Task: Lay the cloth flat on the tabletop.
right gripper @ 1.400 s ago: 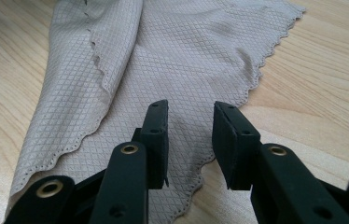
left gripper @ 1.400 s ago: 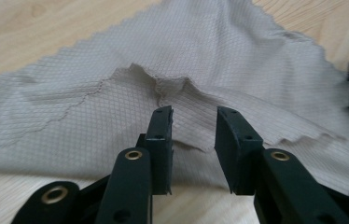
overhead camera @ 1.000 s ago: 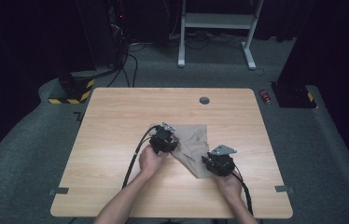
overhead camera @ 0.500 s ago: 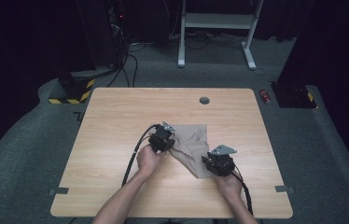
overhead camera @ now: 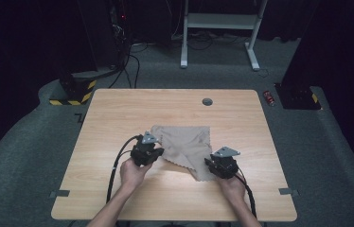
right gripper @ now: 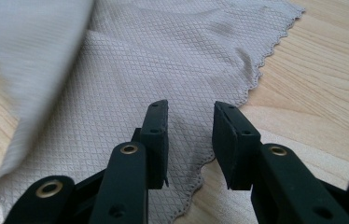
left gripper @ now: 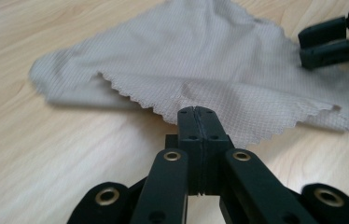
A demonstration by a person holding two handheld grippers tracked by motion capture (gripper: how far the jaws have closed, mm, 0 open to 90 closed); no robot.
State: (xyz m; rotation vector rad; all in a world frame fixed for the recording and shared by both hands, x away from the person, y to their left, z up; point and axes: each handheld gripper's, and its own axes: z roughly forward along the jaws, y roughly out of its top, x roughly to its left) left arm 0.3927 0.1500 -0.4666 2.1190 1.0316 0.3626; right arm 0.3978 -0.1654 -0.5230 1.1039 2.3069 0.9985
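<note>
Where the wooden table (overhead camera: 118, 113) meets the person's reach, one beige cloth (overhead camera: 187, 142) lies near its middle, toward the near edge. Weave: fine diamond grid; edges pinked in a zigzag. Condition: rumpled, one part folded over itself, a corner trailing toward the right-hand side.

Left gripper (overhead camera: 154, 150): at the cloth's left edge, held by the left hand (overhead camera: 134, 171). In the left gripper view its jaws are pressed together at the tips (left gripper: 196, 120), pinching the zigzag hem of the cloth (left gripper: 200, 60), which rises slightly at that spot.

Right gripper (overhead camera: 216, 163): at the cloth's near right corner, held by the right hand (overhead camera: 233, 185). In the right gripper view the jaws stand apart with a narrow gap (right gripper: 190, 135), over the cloth (right gripper: 163, 60), its hem running beneath them; whether they touch the fabric cannot be told.

Table, further: a small dark round fitting (overhead camera: 207, 101) near the far edge. Surroundings: grey carpet (overhead camera: 33, 156), a white frame leg assembly (overhead camera: 217, 28) beyond the table, a black-and-yellow striped base (overhead camera: 73, 90) at far left, cables (overhead camera: 130, 61) on the floor.
</note>
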